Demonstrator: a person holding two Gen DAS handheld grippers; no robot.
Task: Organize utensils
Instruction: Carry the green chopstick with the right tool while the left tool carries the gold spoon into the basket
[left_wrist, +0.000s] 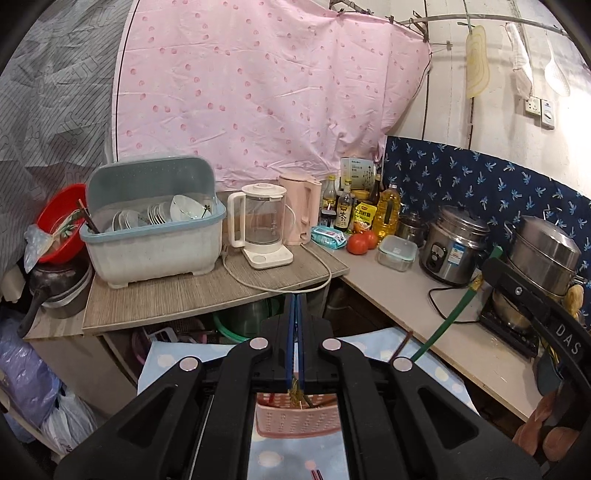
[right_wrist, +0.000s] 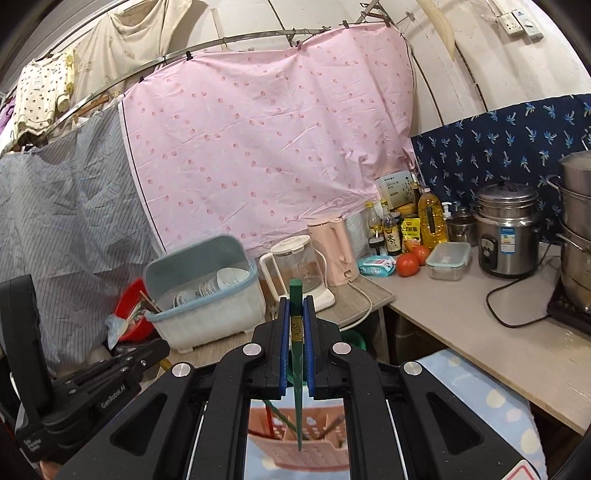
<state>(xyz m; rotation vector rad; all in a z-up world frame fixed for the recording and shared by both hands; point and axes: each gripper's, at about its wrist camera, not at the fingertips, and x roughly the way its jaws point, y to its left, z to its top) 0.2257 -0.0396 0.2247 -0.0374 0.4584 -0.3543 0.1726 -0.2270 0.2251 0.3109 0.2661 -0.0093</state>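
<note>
Green tapered chopstick (right_wrist: 296, 354) stands upright, clamped between the blue pads of the right tool (right_wrist: 296, 347), its thin tip over the rim of the pink perforated plastic utensil basket (right_wrist: 295, 443) on the pale blue dotted cloth (right_wrist: 476, 391). The left tool (left_wrist: 295, 343) is clenched with pads nearly touching, directly above the same basket. Beside the cloth runs the beige desk (right_wrist: 480, 332) edge.

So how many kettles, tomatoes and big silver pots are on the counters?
Kettles: 2, the clear glass kettle and the pink kettle.
Tomatoes: 2.
Big silver pots: 2, the rice cooker and the stacked steamer pot.
Total: 6.
</note>
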